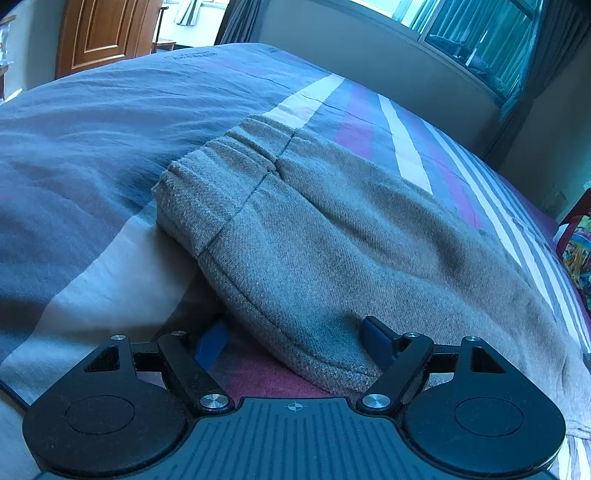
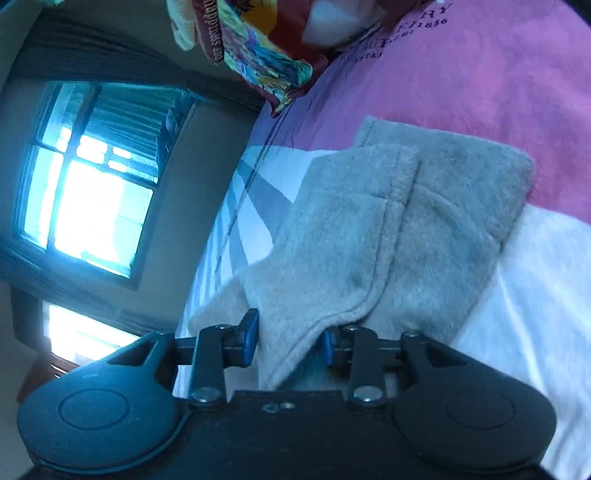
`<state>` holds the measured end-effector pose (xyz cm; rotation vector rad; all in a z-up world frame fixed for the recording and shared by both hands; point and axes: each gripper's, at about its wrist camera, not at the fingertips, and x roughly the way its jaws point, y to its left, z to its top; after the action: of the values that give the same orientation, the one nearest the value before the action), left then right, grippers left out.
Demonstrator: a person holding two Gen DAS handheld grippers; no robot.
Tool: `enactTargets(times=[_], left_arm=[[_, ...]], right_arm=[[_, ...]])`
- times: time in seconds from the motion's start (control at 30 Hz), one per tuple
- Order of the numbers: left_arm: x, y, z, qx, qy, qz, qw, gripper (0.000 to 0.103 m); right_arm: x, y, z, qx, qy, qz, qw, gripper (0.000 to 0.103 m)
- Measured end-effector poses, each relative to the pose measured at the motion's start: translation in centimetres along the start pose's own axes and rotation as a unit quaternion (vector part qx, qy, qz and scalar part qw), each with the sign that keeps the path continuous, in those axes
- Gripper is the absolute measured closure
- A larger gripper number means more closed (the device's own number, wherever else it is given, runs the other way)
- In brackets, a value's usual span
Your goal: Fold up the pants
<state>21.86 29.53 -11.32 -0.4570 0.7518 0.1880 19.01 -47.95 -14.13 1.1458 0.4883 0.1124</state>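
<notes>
1. The pants (image 1: 314, 236), grey fleece, lie on the bed (image 1: 92, 147) already doubled over, the ribbed waistband (image 1: 229, 155) on the far side in the left wrist view and a hemmed edge nearest that camera.
2. The left gripper (image 1: 295, 338) stands wide open, its blue pads on either side of the near hem; it has hold of nothing, though the right pad touches or sits just against the cloth.
3. The right gripper (image 2: 290, 341) is partly open around a folded edge of the pants (image 2: 369, 229). The cloth passes between the pads, but a gap shows on both sides, so I judge it is not clamped (the contact itself is hard to read here).
4. Risk: if either gripper closes shallowly, it may catch only the top layer, and lifting would peel the stack apart and undo the fold.
5. Risk: the left gripper's lower pad lies close to the striped duvet, so closing there could pinch the bedding with the hem and drag it along.
6. Risk: uneven pull between the two hands would skew the edges, since fleece this thick slides over itself.
7. Around: a colourful patterned cushion (image 2: 258, 62) lies near the bed's edge, well apart from the pants; a window (image 2: 92, 192) and a wooden door (image 1: 107, 33) stand beyond. Nothing blocks the next fold.
</notes>
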Motion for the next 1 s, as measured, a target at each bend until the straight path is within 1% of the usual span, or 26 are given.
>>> enactTargets(times=[0.1,0.17,0.2,0.23,0.27,0.3,0.33,0.37,0.43,0.47,0.5,0.53,0.57,0.6,0.63,0.7,0.83,0.9,0.93,1.0], left_arm=[[0.0,0.1,0.0,-0.001,-0.002,0.0,1.0,0.024],[0.0,0.0,-0.1,-0.001,-0.002,0.0,1.0,0.024],[0.0,0.0,-0.1,-0.001,-0.002,0.0,1.0,0.024],[0.0,0.0,0.0,0.0,-0.001,0.0,1.0,0.024],[0.0,0.0,0.0,0.0,-0.001,0.0,1.0,0.024],[0.0,-0.1,-0.1,0.0,-0.001,0.0,1.0,0.024],[0.0,-0.1,-0.1,0.002,-0.001,0.0,1.0,0.024],[0.0,0.0,-0.1,0.002,-0.001,0.0,1.0,0.024],[0.0,0.0,-0.1,0.003,-0.002,0.0,1.0,0.024],[0.0,-0.1,-0.2,0.003,-0.004,0.0,1.0,0.024],[0.0,-0.1,-0.2,0.002,-0.005,0.0,1.0,0.024],[0.0,-0.1,-0.3,0.001,-0.005,-0.001,1.0,0.024],[0.0,-0.1,-0.3,0.001,-0.006,-0.001,1.0,0.024],[-0.1,-0.1,-0.3,0.002,-0.005,-0.002,1.0,0.024],[-0.1,0.0,-0.3,0.003,-0.004,-0.002,1.0,0.024],[-0.1,0.0,-0.2,0.004,-0.003,-0.003,1.0,0.024],[-0.3,0.1,-0.2,0.002,-0.005,-0.006,1.0,0.024],[-1.1,0.5,0.1,-0.016,-0.012,-0.008,0.9998,0.024],[-1.9,0.8,0.2,-0.034,-0.028,-0.007,0.999,0.024],[-3.7,1.9,0.3,-0.064,-0.076,-0.023,0.9948,0.024]], right_arm=[[0.0,-1.4,1.0,0.073,-0.021,0.028,0.997,0.071],[-0.1,-1.8,1.6,0.098,-0.041,0.033,0.994,0.071],[-0.4,-1.8,1.7,0.096,-0.053,0.024,0.994,0.075],[-0.9,-1.5,1.8,0.086,-0.074,-0.003,0.994,0.083],[-1.2,-0.5,2.2,0.049,-0.092,-0.059,0.993,0.098],[-1.5,0.7,2.5,0.007,-0.097,-0.098,0.99,0.098],[-1.8,2.0,2.7,-0.032,-0.102,-0.111,0.988,0.098],[-2.4,3.6,2.8,-0.079,-0.115,-0.106,0.985,0.098],[-3.8,6.2,2.6,-0.153,-0.141,-0.099,0.973,0.098],[-4.5,6.7,2.4,-0.17,-0.15,-0.096,0.969,0.099],[-4.8,6.7,2.2,-0.185,-0.153,-0.101,0.966,0.099],[-4.3,6.1,2.0,-0.199,-0.136,-0.137,0.961,0.099],[-3.2,5.0,2.1,-0.197,-0.102,-0.18,0.958,0.098],[-2.0,3.8,2.3,-0.185,-0.064,-0.211,0.958,0.098],[-1.4,2.9,2.4,-0.175,-0.044,-0.22,0.959,0.098],[-1.7,2.6,2.4,-0.171,-0.053,-0.211,0.961,0.097],[-1.4,2.6,2.4,-0.163,-0.05,-0.216,0.961,0.096],[-1.7,2.4,2.4,-0.151,-0.05,-0.21,0.965,0.094],[-1.9,2.2,2.4,-0.145,-0.05,-0.206,0.966,0.093],[-2.4,2.2,2.3,-0.142,-0.052,-0.2,0.968,0.082]])
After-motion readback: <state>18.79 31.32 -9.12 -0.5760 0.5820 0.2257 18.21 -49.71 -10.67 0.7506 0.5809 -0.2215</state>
